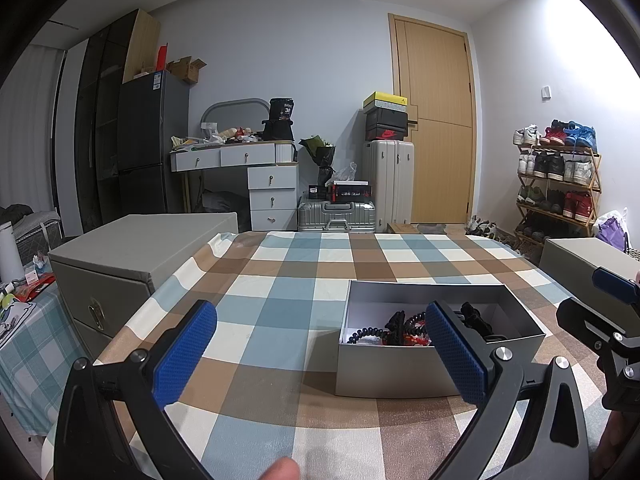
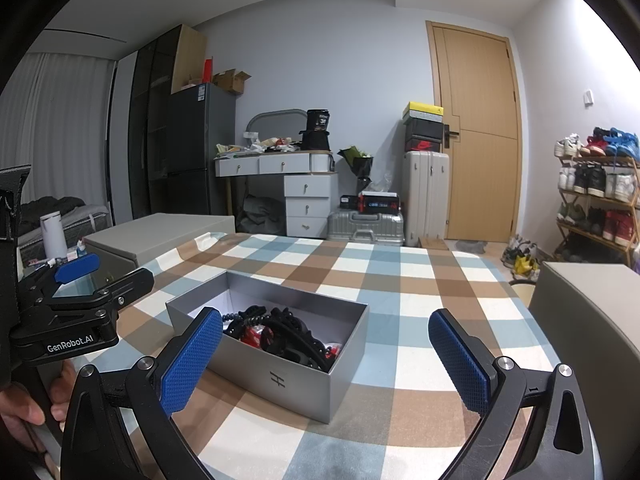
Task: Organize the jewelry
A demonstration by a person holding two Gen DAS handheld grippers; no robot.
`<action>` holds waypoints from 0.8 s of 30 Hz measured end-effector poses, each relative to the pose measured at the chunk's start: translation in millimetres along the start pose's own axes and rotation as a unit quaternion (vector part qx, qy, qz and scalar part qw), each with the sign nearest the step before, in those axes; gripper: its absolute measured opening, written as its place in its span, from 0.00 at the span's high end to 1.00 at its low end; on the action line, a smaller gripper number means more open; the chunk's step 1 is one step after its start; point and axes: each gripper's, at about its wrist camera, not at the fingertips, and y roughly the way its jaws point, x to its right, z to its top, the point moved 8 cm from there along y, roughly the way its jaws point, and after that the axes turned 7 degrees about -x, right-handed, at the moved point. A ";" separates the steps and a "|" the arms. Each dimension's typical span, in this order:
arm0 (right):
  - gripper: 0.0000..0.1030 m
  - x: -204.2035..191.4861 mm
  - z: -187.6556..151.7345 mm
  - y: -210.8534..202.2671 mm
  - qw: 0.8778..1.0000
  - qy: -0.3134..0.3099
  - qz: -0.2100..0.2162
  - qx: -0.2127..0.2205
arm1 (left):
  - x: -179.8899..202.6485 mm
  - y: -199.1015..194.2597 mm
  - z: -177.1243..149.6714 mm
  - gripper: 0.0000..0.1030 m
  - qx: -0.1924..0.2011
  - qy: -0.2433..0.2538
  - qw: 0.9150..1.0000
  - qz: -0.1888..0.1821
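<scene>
An open silver box (image 1: 400, 372) (image 2: 280, 376) stands on the checked tablecloth (image 1: 288, 280) (image 2: 400, 280). It holds a tangle of black and red hair accessories and coiled ties (image 1: 404, 326) (image 2: 276, 332). My left gripper (image 1: 320, 344) is open and empty, above the cloth just left of the box; its right finger overlaps the box's front. It shows at the left in the right wrist view (image 2: 76, 276). My right gripper (image 2: 326, 356) is open and empty, near the box's right front corner. It shows at the right edge in the left wrist view (image 1: 612, 312).
A grey storage box (image 1: 132, 256) (image 2: 160, 236) stands off the table's left side, another (image 1: 592, 256) (image 2: 588, 320) at its right. Behind are a dresser (image 1: 256, 176), suitcases (image 1: 388, 180), a door and a shoe rack (image 1: 556, 184).
</scene>
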 end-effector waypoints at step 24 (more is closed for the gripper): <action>0.00 0.0 -0.1 0.0 1.000 0.000 0.000 0.000 | 0.7 2.6 -0.1 0.01 -0.001 0.001 1.000 -0.003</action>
